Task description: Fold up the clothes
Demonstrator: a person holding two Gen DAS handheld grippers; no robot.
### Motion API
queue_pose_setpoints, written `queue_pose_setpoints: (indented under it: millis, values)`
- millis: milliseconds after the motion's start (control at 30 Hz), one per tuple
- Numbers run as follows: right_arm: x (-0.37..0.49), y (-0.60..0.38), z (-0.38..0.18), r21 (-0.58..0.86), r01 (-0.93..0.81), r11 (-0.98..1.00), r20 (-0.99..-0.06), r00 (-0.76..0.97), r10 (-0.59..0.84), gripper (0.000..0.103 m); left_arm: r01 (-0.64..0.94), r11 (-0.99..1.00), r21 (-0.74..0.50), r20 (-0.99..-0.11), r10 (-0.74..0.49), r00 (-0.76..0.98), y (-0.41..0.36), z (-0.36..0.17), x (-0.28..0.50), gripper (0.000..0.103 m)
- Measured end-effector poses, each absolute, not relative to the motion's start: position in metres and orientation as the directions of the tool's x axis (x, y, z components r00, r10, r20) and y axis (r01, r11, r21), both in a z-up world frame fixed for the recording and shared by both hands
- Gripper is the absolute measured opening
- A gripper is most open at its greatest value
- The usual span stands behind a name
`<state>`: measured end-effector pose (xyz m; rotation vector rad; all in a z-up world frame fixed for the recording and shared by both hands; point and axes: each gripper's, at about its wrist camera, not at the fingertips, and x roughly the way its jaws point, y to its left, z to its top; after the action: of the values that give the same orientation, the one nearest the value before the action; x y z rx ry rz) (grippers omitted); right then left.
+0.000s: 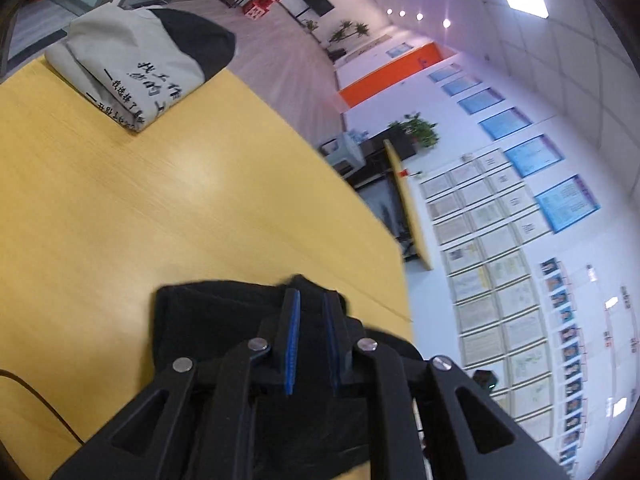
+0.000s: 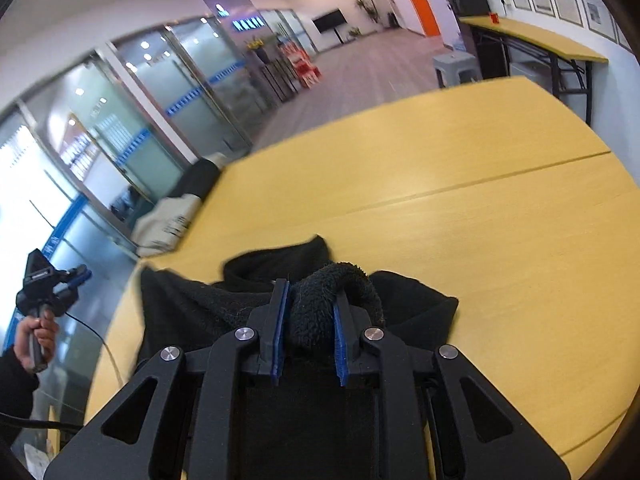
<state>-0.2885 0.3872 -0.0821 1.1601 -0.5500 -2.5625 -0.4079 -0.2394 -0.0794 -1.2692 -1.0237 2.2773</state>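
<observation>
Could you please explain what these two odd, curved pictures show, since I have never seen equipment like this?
Each picture comes from a fisheye camera on a handheld gripper, looking along its two blue-padded fingers. No robot is involved: a person holds one gripper in each hand. The right gripper is closed on a fuzzy fold of a black garment lying on the yellow table. The left gripper sits over the same dark cloth; whether it grips is unclear. A folded grey-and-black garment with printed characters lies at the far corner.

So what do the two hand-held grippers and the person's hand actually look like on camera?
Both the left hand-held gripper and the right hand-held gripper have matte black linkage frames with triangular cut-outs, silver round pivot pins and blue ridged pads. In the right wrist view, a bare hand with a dark sleeve grips a handle trailing a thin black cable.
</observation>
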Motion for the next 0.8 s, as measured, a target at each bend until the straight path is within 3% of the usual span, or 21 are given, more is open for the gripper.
queue_pose_setpoints:
  millis: [200, 300, 333, 367, 400, 467, 633, 733, 800]
  values:
    - [-0.342, 0.400, -0.156, 0.456, -0.016, -0.890, -0.746, -0.552, -0.373, 0.027, 0.072, -0.770, -0.634, -0.717, 0.550, -0.428, -0.248, -0.155, -0.417, 0.012]
    - [-0.344, 0.405, -0.161, 0.465, -0.010, -0.885, -0.755, -0.527, -0.390, 0.043, 0.027, -0.816, -0.577, -0.770, 0.533, -0.350, -0.242, -0.179, -0.421, 0.015]
    - [-0.341, 0.405, -0.156, 0.446, 0.022, -0.895, -0.755, -0.528, -0.390, 0.053, 0.001, -0.828, -0.561, -0.780, 0.529, -0.334, -0.239, -0.184, -0.421, 0.021]
    - [-0.338, 0.403, -0.151, 0.415, 0.044, -0.909, -0.758, -0.535, -0.373, 0.085, -0.028, -0.838, -0.545, -0.790, 0.524, -0.318, -0.235, -0.187, -0.422, 0.031]
    - [-0.334, 0.402, -0.144, 0.359, 0.062, -0.931, -0.765, -0.552, -0.332, 0.100, -0.055, -0.845, -0.532, -0.796, 0.522, -0.306, -0.231, -0.192, -0.424, 0.039]
    - [-0.322, 0.407, -0.126, 0.270, 0.117, -0.956, -0.750, -0.596, -0.285, 0.103, -0.108, -0.855, -0.508, -0.808, 0.516, -0.285, -0.221, -0.201, -0.430, 0.059]
    - [-0.335, 0.418, -0.133, 0.208, 0.168, -0.964, -0.777, -0.570, -0.267, 0.103, -0.165, -0.854, -0.493, -0.817, 0.520, -0.249, -0.205, -0.215, -0.444, 0.061]
    - [-0.367, 0.423, -0.167, 0.301, 0.149, -0.942, -0.817, -0.469, -0.335, 0.102, -0.143, -0.852, -0.503, -0.818, 0.523, -0.241, -0.203, -0.219, -0.445, 0.061]
    - [-0.385, 0.426, -0.186, 0.364, 0.120, -0.924, -0.820, -0.429, -0.379, 0.090, -0.124, -0.853, -0.508, -0.817, 0.522, -0.244, -0.203, -0.219, -0.444, 0.055]
